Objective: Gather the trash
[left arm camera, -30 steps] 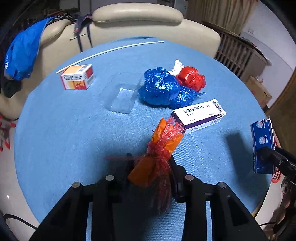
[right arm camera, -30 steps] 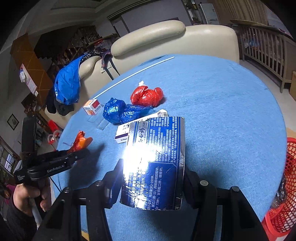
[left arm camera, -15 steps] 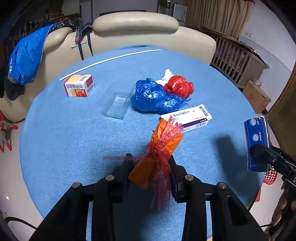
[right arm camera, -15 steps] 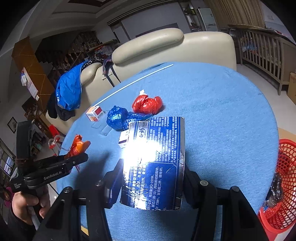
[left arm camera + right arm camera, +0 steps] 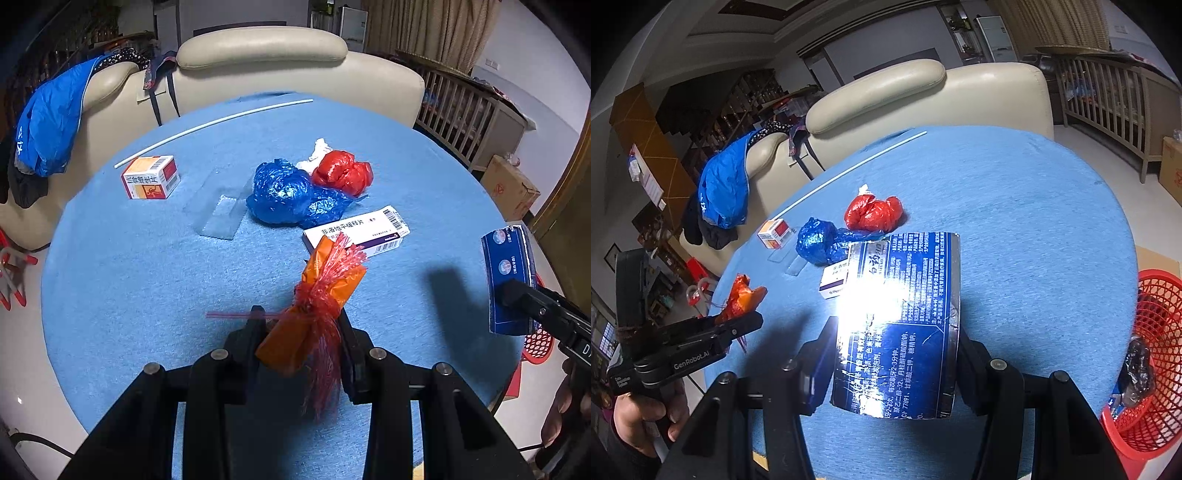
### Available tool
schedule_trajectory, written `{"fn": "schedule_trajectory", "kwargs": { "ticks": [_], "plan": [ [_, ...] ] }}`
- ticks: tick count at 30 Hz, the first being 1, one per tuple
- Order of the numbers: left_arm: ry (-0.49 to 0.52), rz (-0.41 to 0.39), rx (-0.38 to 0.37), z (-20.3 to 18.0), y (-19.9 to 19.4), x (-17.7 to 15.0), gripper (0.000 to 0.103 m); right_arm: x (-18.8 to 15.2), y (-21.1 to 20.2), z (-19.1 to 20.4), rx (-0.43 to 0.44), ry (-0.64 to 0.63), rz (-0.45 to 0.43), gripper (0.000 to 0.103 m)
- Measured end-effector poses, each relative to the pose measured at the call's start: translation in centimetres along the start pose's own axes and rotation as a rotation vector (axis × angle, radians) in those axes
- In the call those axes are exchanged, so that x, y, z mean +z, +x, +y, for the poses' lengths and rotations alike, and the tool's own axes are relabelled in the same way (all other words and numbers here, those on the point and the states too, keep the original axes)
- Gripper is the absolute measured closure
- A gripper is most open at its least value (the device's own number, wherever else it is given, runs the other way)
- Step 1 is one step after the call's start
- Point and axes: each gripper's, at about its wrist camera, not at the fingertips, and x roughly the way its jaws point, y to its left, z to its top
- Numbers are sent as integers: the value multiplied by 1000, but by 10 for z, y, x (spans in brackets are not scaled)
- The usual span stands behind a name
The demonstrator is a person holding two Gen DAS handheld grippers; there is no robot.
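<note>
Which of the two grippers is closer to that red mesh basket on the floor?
Right. The right gripper, clamping the blue box, hangs over the table edge beside the red basket. The left gripper, holding the orange wrapper, is at the table's opposite side.

Both grippers are matte black plastic: the left gripper (image 5: 299, 332) and right gripper (image 5: 897, 354) have angular arms studded with round silver screws; white "GenRobot.AI" lettering runs along the left one's side
</note>
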Motion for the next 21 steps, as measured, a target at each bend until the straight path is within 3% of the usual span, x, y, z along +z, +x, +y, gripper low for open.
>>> {"fn": "schedule_trajectory", "kwargs": {
  "ticks": [21],
  "plan": [
    [54, -6, -6, -44, -1, 9, 65, -4, -16, -25, -18, 59, -40, 44]
  ]
}}
